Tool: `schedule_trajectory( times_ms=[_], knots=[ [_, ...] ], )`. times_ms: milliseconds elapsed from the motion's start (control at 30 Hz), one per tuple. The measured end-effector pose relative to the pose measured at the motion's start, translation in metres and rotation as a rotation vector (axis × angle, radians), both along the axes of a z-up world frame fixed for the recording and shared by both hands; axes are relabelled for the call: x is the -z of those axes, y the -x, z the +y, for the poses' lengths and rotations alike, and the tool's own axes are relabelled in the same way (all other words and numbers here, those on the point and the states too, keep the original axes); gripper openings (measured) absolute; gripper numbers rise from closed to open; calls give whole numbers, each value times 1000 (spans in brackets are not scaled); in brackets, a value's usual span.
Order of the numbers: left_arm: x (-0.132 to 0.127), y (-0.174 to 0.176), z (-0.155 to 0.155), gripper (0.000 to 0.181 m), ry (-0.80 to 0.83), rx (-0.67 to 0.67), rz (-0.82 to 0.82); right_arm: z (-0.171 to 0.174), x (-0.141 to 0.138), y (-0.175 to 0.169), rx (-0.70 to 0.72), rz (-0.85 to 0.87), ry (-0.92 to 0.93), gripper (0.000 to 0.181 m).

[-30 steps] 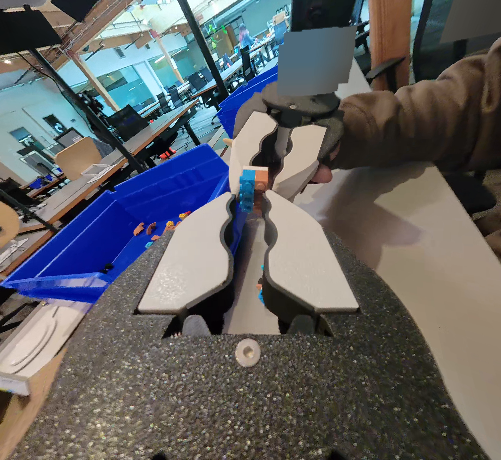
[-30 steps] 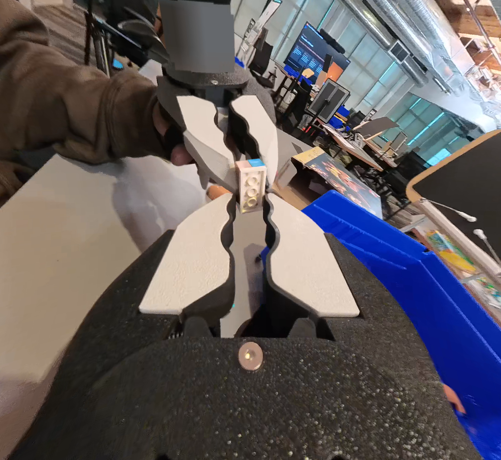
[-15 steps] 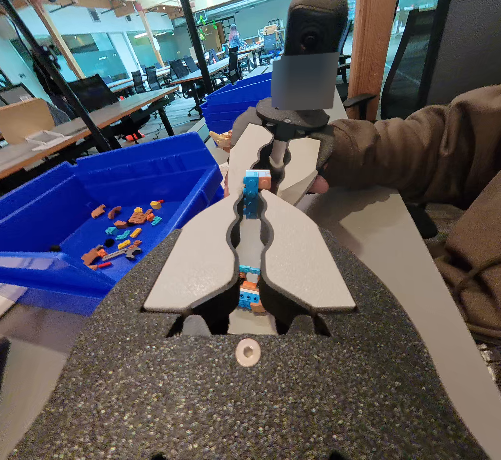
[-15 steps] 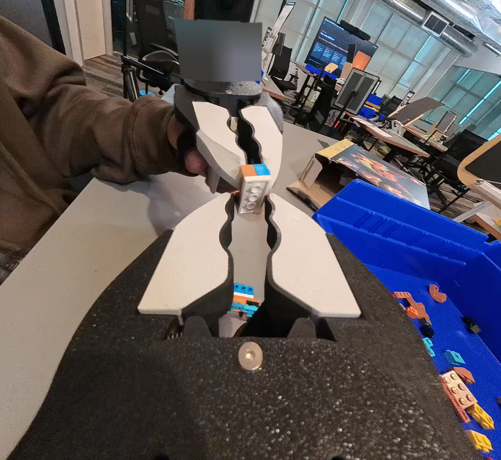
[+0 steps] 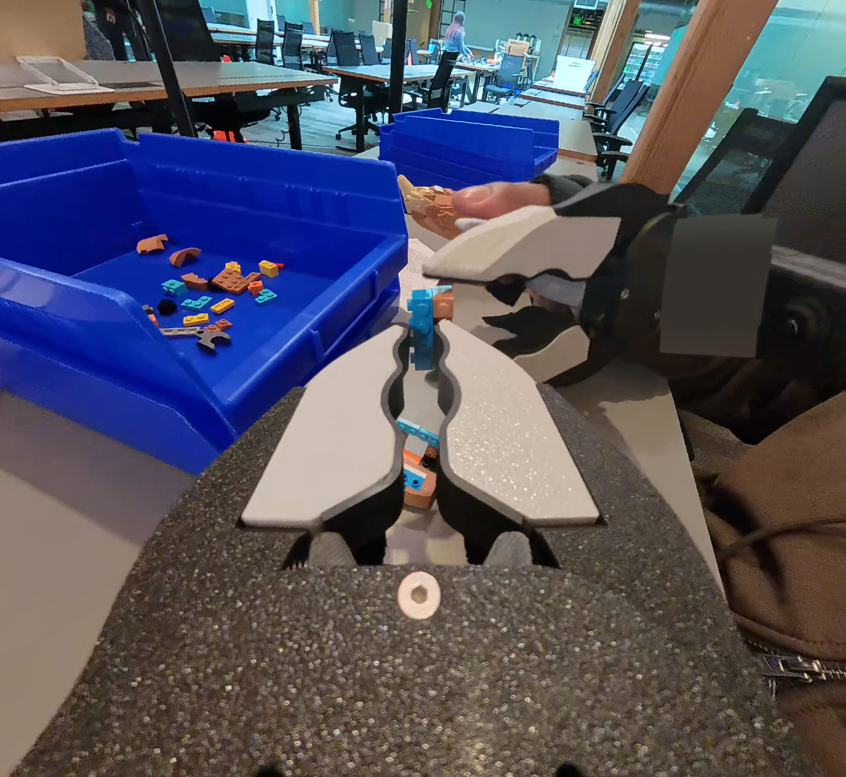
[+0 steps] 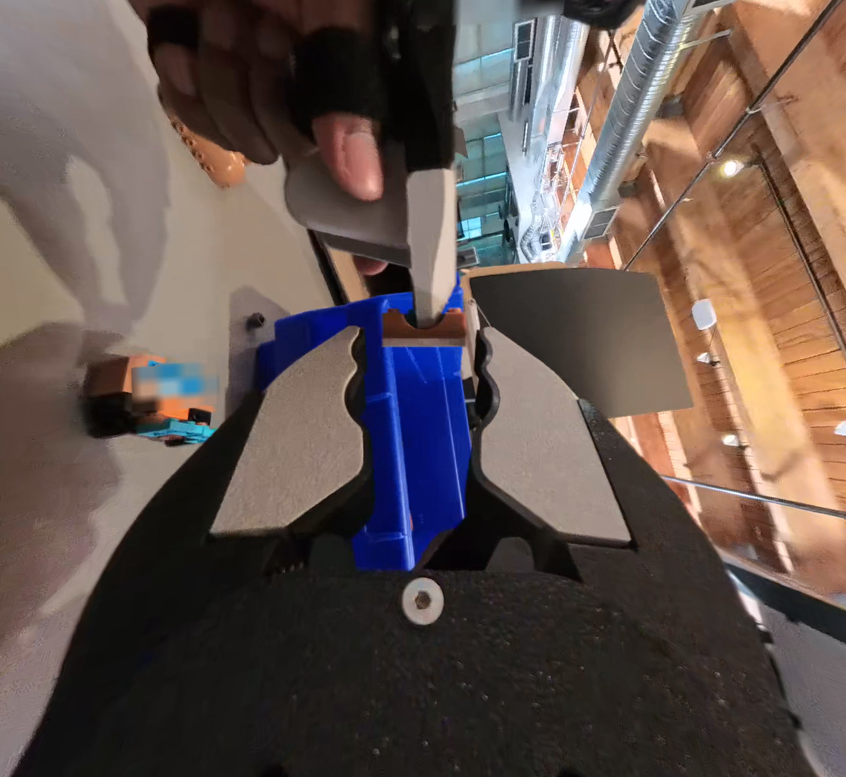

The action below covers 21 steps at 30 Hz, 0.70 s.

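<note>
While left gripper pinches brick stack, long axis upright

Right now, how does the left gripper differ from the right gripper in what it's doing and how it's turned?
The left gripper is shut on a blue and brown brick piece; the right gripper is open, its fingers apart around that piece's brown end. The left gripper sits level; the right gripper is rolled sideways. Both have grey fingers.

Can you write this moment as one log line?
left gripper: shut on blue-and-brown brick piece | right gripper: open, jaws either side of it | blue bin: loose bricks inside | table: small brick model
</note>
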<state>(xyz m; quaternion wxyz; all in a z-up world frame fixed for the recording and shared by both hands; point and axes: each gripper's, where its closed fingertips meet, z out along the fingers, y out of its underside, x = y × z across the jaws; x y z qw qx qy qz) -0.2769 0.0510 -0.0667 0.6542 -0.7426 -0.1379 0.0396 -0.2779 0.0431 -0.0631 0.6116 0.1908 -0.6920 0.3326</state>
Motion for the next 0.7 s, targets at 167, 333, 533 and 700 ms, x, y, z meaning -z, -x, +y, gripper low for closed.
schedule_trajectory(
  times_ms=[167, 333, 533, 700],
  knots=[
    [0, 0, 0, 9, -2, 1, 6, -1, 0, 5, 57, 48, 2, 35],
    [-24, -11, -5, 13, -178, 124, -90, -2, -19, -10, -123, -155, 234, 35],
    [-43, -34, -6, 17, -358, 348, -277, -1, -37, -28, -334, -288, 422, 35],
    [-44, -43, -4, 19, -388, 428, -343, -3, -39, -37, -439, -361, 482, 35]
  ],
)
